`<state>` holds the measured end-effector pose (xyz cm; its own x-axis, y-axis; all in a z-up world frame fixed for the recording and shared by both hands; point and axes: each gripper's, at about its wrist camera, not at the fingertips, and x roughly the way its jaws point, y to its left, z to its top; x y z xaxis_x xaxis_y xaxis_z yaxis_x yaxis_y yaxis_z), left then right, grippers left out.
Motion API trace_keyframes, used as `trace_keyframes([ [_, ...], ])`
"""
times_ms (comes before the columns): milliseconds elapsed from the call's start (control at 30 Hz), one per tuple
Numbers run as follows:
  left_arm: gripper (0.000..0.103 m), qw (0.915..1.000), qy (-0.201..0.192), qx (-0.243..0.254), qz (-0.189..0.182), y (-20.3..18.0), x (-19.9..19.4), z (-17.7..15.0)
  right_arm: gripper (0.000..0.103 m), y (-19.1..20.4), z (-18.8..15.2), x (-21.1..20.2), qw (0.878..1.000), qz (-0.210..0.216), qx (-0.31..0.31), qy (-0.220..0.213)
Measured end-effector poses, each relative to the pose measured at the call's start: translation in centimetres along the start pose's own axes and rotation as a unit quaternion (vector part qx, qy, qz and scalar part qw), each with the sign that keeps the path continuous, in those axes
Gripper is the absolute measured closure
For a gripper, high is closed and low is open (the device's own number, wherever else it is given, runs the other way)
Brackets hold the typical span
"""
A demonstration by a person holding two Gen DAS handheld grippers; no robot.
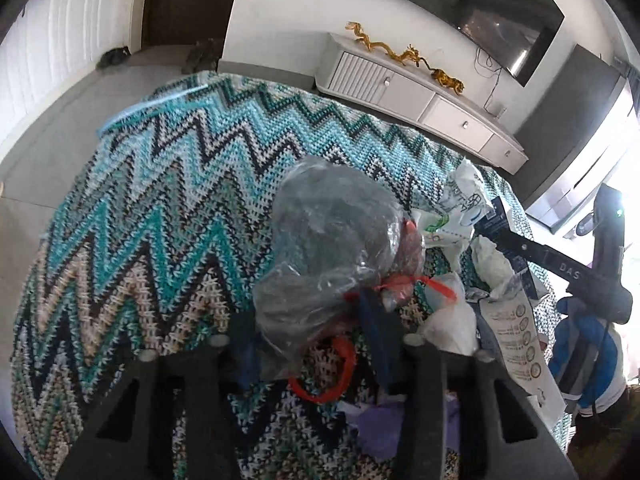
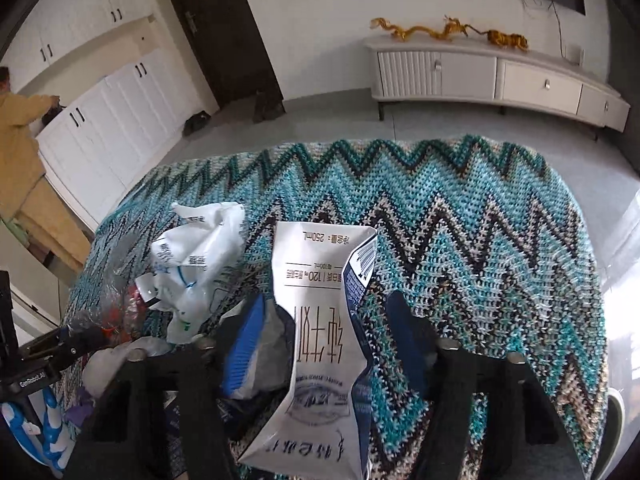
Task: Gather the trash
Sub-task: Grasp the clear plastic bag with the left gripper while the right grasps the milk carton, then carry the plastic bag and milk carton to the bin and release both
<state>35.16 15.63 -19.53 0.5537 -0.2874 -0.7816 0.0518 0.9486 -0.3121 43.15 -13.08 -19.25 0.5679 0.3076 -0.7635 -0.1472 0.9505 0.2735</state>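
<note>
In the left wrist view my left gripper (image 1: 310, 332) is shut on a clear plastic bag (image 1: 332, 248) with red drawstrings, held above the zigzag knitted cloth (image 1: 168, 208). Crumpled white wrappers (image 1: 460, 216) and a flattened milk carton (image 1: 516, 328) lie to its right. In the right wrist view my right gripper (image 2: 328, 320) is open, its fingers on either side of the flattened white and blue milk carton (image 2: 324, 320) lying on the cloth (image 2: 480, 220). A crumpled white plastic bag (image 2: 196, 264) lies to the left. The left gripper (image 2: 76, 340) shows at the far left.
A white TV cabinet (image 2: 500, 76) with golden dragon figures stands against the far wall. White cupboards (image 2: 112, 120) and a dark door (image 2: 224, 32) are at left. A person in a tan coat (image 2: 16, 140) stands at the far left. Grey floor surrounds the table.
</note>
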Motion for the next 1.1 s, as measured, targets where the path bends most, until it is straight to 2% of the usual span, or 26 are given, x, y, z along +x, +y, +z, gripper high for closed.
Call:
trace_keyframes([
  [33, 0.075, 1.0000, -0.001, -0.002, -0.003, 0.0, 0.0, 0.0, 0.062, -0.2, -0.1, 0.1, 1.000, 0.006, 0.004, 0.001],
  [133, 0.089, 0.9999, -0.002, -0.003, -0.014, -0.2, -0.1, -0.1, 0.063, -0.9, -0.6, -0.3, 1.000, 0.010, 0.012, -0.008],
  [267, 0.094, 0.9999, -0.010, 0.003, -0.012, -0.4, -1.3, -0.7, 0.063, -1.5, -1.4, -1.6, 1.000, 0.009, 0.022, -0.019],
  [467, 0.095, 0.9991, -0.039, 0.013, -0.012, -1.4, -4.9, -1.2, 0.063, -2.4, -3.4, -5.7, 0.998, 0.018, 0.031, -0.048],
  [800, 0.096, 0.9955, -0.093, 0.021, -0.003, -2.8, -13.0, -2.3, 0.063, -1.1, -7.3, -13.7, 0.994, 0.045, 0.030, -0.093],
  [967, 0.096, 0.9921, -0.119, 0.040, -0.006, -5.4, -16.9, -2.9, 0.063, -0.7, -8.9, -18.4, 0.991, 0.049, 0.020, -0.125],
  [1100, 0.096, 0.9889, -0.132, 0.068, -0.015, -8.8, -19.0, -3.4, 0.063, -1.8, -10.0, -22.3, 0.986, 0.047, 0.019, -0.156],
])
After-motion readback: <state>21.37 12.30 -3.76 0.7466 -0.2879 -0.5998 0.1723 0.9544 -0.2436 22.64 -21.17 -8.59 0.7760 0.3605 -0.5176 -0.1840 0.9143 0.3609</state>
